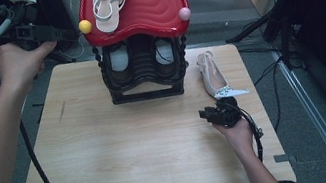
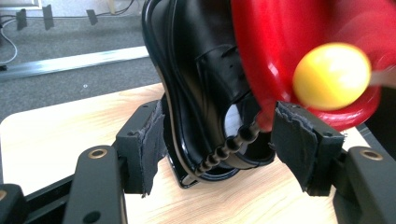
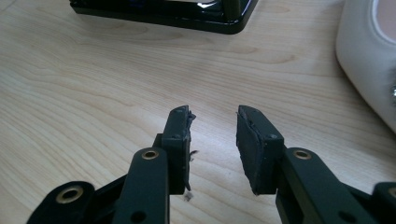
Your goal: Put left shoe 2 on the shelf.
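Both hand-held grippers gape empty: right over bare table, left facing the rack.

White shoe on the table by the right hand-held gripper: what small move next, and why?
Probably swing the right hand-held gripper toward the white shoe. Its jaws are open and empty over bare table, with the shoe lying just off to their side beside the rack.

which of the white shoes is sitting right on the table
The white slingback heel with the jewelled pointed toe, lying on the wooden table right of the rack. The other white sandal rests up on the rack's red top shelf.
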Demonstrator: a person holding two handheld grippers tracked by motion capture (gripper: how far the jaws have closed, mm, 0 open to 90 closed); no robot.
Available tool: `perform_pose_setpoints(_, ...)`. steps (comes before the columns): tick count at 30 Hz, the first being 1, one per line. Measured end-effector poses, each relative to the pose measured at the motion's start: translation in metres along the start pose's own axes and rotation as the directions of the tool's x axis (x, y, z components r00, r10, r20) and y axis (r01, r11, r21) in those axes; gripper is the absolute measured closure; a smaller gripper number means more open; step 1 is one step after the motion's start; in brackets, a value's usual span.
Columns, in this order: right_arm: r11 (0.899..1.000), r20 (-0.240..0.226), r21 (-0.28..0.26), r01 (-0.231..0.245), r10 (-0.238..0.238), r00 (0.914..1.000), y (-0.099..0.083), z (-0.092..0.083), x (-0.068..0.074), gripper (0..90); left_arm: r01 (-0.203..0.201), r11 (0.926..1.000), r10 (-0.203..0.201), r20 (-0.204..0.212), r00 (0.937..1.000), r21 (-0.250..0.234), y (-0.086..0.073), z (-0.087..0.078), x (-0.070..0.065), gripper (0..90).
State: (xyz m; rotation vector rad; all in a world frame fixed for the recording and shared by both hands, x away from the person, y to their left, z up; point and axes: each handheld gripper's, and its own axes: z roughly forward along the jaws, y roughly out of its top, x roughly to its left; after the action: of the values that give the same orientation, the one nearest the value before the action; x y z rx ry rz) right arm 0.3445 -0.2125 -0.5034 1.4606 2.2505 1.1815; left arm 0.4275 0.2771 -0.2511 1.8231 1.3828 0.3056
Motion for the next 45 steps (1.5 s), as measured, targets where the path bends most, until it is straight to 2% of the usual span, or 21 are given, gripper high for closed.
perform_pose_setpoints(3,1.000,-0.008,-0.009,0.005,-0.005,1.0000,0.000,-0.001,-0.002,68.8,0.005,1.0000,-0.005,0.015,0.9999,0.001,-0.011,0.005,0.004,35.0)
perform_pose_setpoints(7,1.000,-0.025,-0.020,-0.013,0.012,0.9996,0.000,-0.002,-0.005,70.7,-0.002,0.9998,0.001,0.013,0.9999,0.020,-0.024,0.013,0.008,34.8)
perform_pose_setpoints(9,0.999,-0.030,-0.017,-0.027,0.026,0.9992,0.000,-0.003,-0.006,72.6,-0.014,0.9997,0.015,-0.007,0.9999,0.022,-0.030,0.017,0.009,34.7)
perform_pose_setpoints(11,0.999,-0.034,-0.017,-0.031,0.030,0.9990,0.000,-0.002,-0.008,74.0,-0.004,0.9996,0.004,-0.009,0.9999,0.029,-0.034,0.020,0.011,34.8)
perform_pose_setpoints(14,0.999,-0.026,-0.020,-0.039,0.038,0.9989,0.000,0.000,-0.009,74.4,0.017,0.9996,-0.017,0.012,0.9998,0.022,-0.041,0.025,0.015,34.9)
perform_pose_setpoints(18,0.999,0.004,-0.018,-0.031,0.031,0.9995,0.002,0.002,-0.009,74.5,-0.005,0.9993,0.005,0.000,1.0000,0.037,-0.052,0.031,0.014,35.2)
perform_pose_setpoints(20,0.999,0.010,-0.023,-0.028,0.028,0.9996,0.003,0.003,-0.010,73.9,-0.010,0.9991,0.009,0.010,0.9999,0.042,-0.059,0.034,0.015,35.3)
perform_pose_setpoints(24,0.998,0.021,-0.043,-0.055,0.056,0.9982,0.005,0.003,-0.013,72.3,-0.004,0.9989,0.003,0.023,0.9997,0.046,-0.072,0.040,0.016,35.4)
perform_pose_setpoints(26,0.997,0.032,-0.050,-0.057,0.059,0.9978,0.007,0.003,-0.014,72.7,-0.012,0.9983,0.011,0.017,0.9998,0.058,-0.079,0.043,0.016,35.7)
perform_pose_setpoints(28,0.997,0.041,-0.061,-0.056,0.059,0.9974,0.009,0.002,-0.014,73.2,0.001,0.9987,-0.003,0.029,0.9996,0.051,-0.086,0.045,0.017,36.0)
perform_pose_setpoints(34,0.997,0.040,-0.059,-0.047,0.049,0.9980,0.011,0.001,-0.016,73.8,0.015,0.9982,-0.017,0.035,0.9993,0.057,-0.107,0.054,0.018,36.5)
perform_pose_setpoints(36,0.996,0.039,-0.067,-0.066,0.068,0.9969,0.011,0.001,-0.018,74.0,0.018,0.9983,-0.020,0.041,0.9990,0.056,-0.114,0.056,0.019,36.5)
perform_pose_setpoints(40,0.996,0.060,-0.069,-0.061,0.066,0.9960,0.016,0.002,-0.022,79.8,0.011,0.9976,-0.014,0.047,0.9988,0.069,-0.127,0.061,0.018,36.5)
perform_pose_setpoints(43,0.995,0.062,-0.076,-0.063,0.068,0.9958,0.020,0.004,-0.025,83.6,0.014,0.9977,-0.020,0.077,0.9969,0.067,-0.137,0.063,0.020,36.2)
perform_pose_setpoints(45,0.995,0.072,-0.079,-0.058,0.063,0.9954,0.022,0.006,-0.028,89.0,-0.007,0.9973,0.003,0.062,0.9981,0.073,-0.143,0.064,0.022,36.6)
